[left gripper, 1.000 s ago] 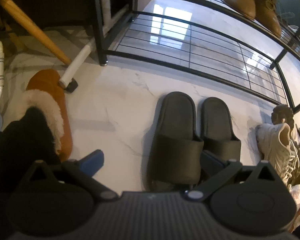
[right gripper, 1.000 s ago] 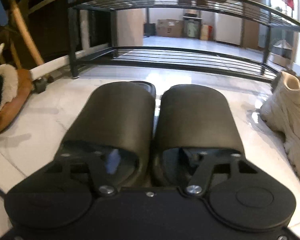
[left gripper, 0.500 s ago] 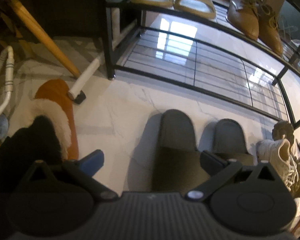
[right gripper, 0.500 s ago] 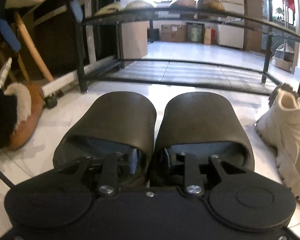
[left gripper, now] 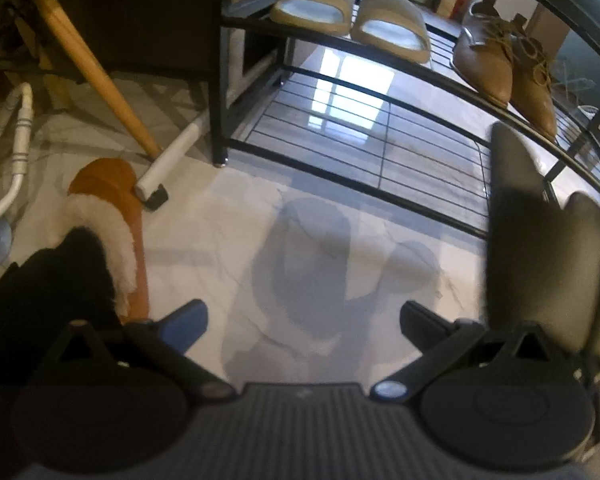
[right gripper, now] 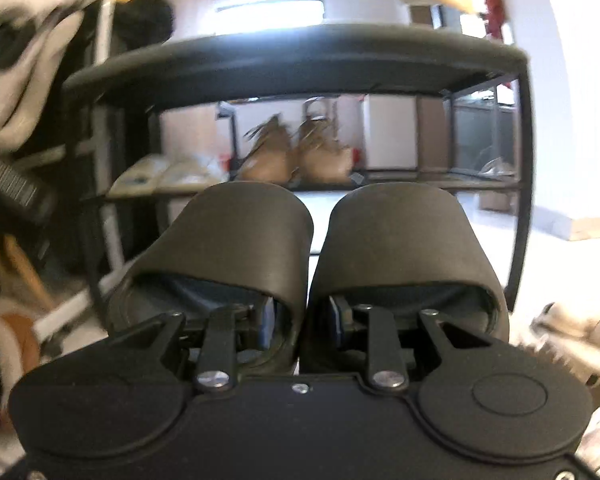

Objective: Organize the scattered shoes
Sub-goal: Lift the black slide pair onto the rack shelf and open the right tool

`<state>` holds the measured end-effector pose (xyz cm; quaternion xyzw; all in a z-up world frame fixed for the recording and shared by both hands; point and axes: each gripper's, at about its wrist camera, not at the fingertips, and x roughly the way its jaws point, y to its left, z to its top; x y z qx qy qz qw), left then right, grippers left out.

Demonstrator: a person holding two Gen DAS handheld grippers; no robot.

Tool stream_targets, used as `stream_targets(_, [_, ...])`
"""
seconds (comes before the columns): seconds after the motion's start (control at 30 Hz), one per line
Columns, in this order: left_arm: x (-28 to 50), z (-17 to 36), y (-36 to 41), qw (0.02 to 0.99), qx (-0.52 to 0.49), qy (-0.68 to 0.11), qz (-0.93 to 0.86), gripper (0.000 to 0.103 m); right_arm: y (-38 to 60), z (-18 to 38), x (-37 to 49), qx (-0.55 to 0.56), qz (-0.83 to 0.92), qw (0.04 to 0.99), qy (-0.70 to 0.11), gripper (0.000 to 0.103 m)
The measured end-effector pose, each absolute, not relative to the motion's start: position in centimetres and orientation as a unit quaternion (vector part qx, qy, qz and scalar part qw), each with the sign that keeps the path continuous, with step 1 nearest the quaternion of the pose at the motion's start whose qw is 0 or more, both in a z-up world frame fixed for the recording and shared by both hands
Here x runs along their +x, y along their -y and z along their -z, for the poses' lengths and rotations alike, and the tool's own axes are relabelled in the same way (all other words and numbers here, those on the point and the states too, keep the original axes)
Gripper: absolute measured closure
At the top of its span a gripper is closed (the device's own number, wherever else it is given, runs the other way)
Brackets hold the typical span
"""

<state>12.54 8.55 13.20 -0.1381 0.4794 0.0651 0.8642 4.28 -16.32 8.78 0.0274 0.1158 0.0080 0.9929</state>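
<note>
Two slides point(left gripper: 350, 20) sit left of laced shoes point(left gripper: 508, 68) on the rack shelf point(left gripper: 440, 72).

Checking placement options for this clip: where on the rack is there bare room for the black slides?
The bottom wire shelf is bare across its visible width. The middle shelf is crowded: cream slides on its left, tan lace-up shoes beside them. The right gripper holds the black slides pinched together, raised toward the rack.

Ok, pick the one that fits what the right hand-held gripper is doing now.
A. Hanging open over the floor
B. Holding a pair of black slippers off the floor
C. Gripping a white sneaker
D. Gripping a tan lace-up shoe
B: the right hand-held gripper has one finger inside each of the black slippers, pinching them together in the air before the shoe rack.
</note>
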Motion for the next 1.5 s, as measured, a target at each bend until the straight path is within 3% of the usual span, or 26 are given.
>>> stream_targets(0.5, [12.9,-13.0,-6.3,0.863,-0.152,-0.479,-0.043,0.001,27.0,-17.6,13.0,0.001,-0.005,0.994,-0.112,0.075])
stream_targets(0.87, [15.4,-15.5,-2.6,0.906,-0.137,-0.4,-0.022,0.001,31.2,-15.4,27.5,0.0,0.012,0.991,-0.134,0.072])
stream_targets(1.2, [16.5,-13.9,-1.9,0.882,-0.141,-0.449,-0.001,0.001,32.1,-12.6,35.9,-0.009,-0.015,0.989,-0.146,0.07])
stream_targets(1.33, [16.6,-12.8,-2.8,0.868,-0.15,-0.473,-0.022,0.001,32.8,-11.5,35.9,0.001,-0.012,0.989,-0.145,0.059])
stream_targets(1.37, [16.5,-12.8,-3.0,0.868,-0.151,-0.473,-0.023,0.001,32.9,-11.3,35.6,0.005,-0.011,0.99,-0.141,0.04])
stream_targets(1.4, [16.4,-12.8,-3.0,0.869,-0.151,-0.471,-0.023,0.001,33.1,-11.3,34.9,0.01,-0.007,0.991,-0.135,0.033])
stream_targets(1.5, [16.0,-13.4,-2.9,0.876,-0.148,-0.46,-0.007,0.001,33.4,-12.1,33.1,0.025,-0.006,0.992,-0.124,0.03])
